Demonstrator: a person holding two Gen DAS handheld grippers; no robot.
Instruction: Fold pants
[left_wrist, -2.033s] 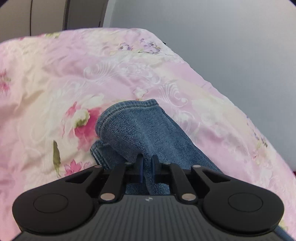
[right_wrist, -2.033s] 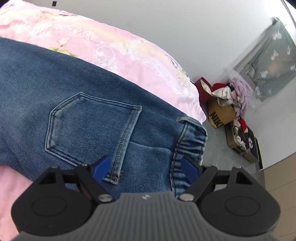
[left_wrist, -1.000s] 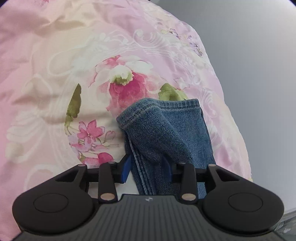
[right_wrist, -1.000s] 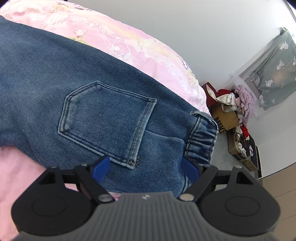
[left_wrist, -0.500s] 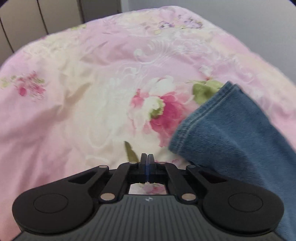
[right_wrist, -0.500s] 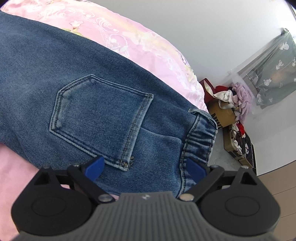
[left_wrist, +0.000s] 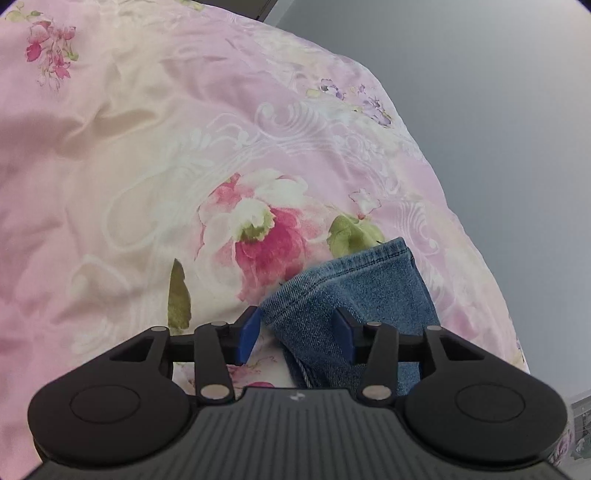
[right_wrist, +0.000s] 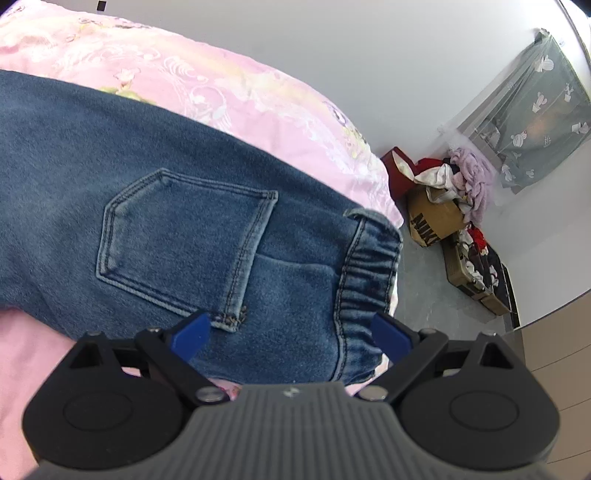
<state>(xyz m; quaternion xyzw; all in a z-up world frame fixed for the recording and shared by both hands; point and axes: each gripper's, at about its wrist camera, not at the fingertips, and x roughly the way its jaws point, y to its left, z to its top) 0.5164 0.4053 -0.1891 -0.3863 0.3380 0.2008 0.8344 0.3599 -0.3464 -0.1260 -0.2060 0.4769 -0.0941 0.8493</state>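
Blue denim pants lie on a pink floral bedspread (left_wrist: 147, 184). In the left wrist view the leg cuff (left_wrist: 354, 284) sits near the bed's right edge, and my left gripper (left_wrist: 297, 332) has its jaws opening around the cuff's near corner; the blue pads do not press the cloth. In the right wrist view the pants' seat, with a back pocket (right_wrist: 184, 236) and an elastic waistband (right_wrist: 365, 288), spreads over the bed. My right gripper (right_wrist: 291, 334) stands wide open just above the waistband end, nothing pinched.
Beyond the bed's corner, on the grey floor, stand a cardboard shoe box (right_wrist: 436, 218) and other boxes heaped with clothes (right_wrist: 469, 177). A grey curtain (right_wrist: 532, 110) hangs at the far right. A grey wall (left_wrist: 480, 110) runs beside the bed.
My left gripper let go of the cuff, shut empty over the bedspread, then came back to the cuff with its jaws apart. The right gripper has stayed open over the waistband.
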